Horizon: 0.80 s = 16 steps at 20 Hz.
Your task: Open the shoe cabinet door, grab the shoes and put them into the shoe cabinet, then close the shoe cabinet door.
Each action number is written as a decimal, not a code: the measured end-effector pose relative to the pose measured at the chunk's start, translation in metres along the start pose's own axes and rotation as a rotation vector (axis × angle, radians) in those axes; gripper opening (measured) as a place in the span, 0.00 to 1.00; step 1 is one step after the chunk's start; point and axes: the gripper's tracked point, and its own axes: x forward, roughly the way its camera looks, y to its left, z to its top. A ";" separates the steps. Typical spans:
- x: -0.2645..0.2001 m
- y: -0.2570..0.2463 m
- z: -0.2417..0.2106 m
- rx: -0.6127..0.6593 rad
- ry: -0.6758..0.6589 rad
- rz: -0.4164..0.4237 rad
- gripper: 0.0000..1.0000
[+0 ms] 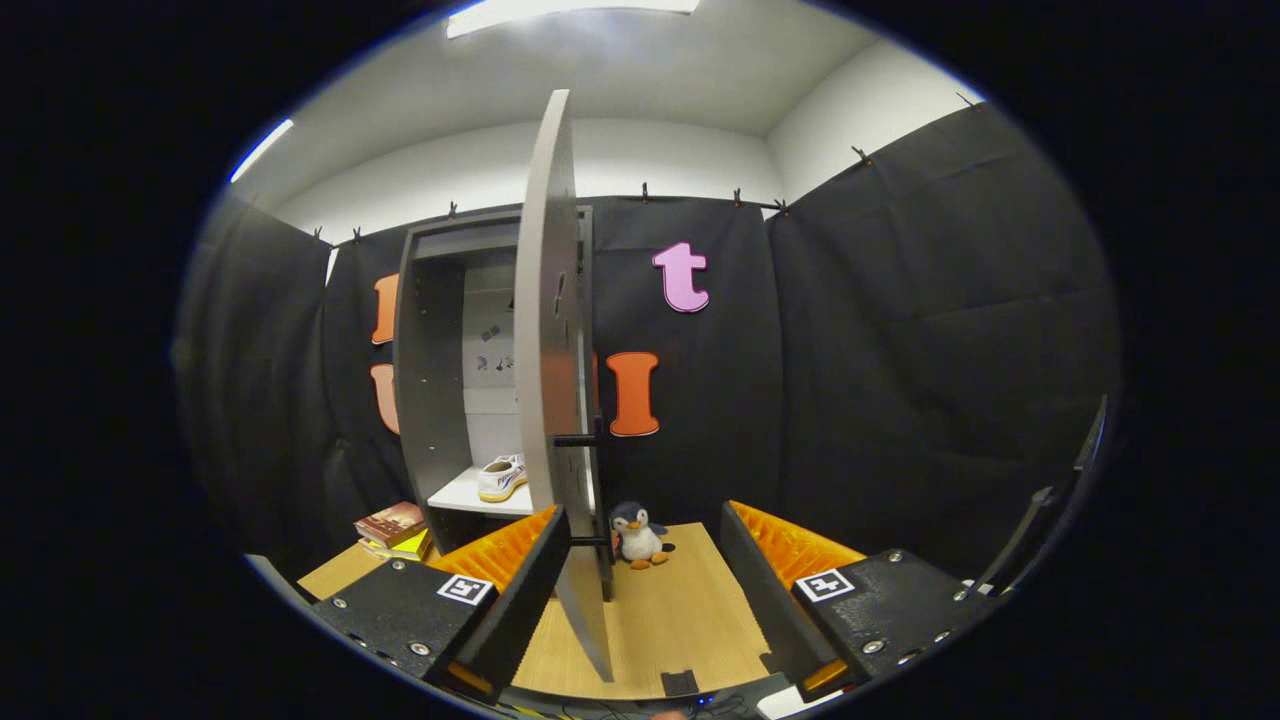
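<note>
- Cabinet: one, door ajar, edge-on between the fingers.
- Shoe: one, on its shelf.
- Penguin: one, on bench.
- Books: small stack.
- Claw: open, gripping nothing.

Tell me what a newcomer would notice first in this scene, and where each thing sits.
The tall grey cabinet door stands open and edge-on, its lower edge between the open gripper fingers, close by the left finger. Beyond it, a white sneaker rests on the white shelf inside the grey shoe cabinet. A small plush penguin sits on the wooden table right of the door, and stacked books lie left of the cabinet.
</note>
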 end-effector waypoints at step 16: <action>0.074 0.016 -0.004 0.029 0.024 0.158 0.93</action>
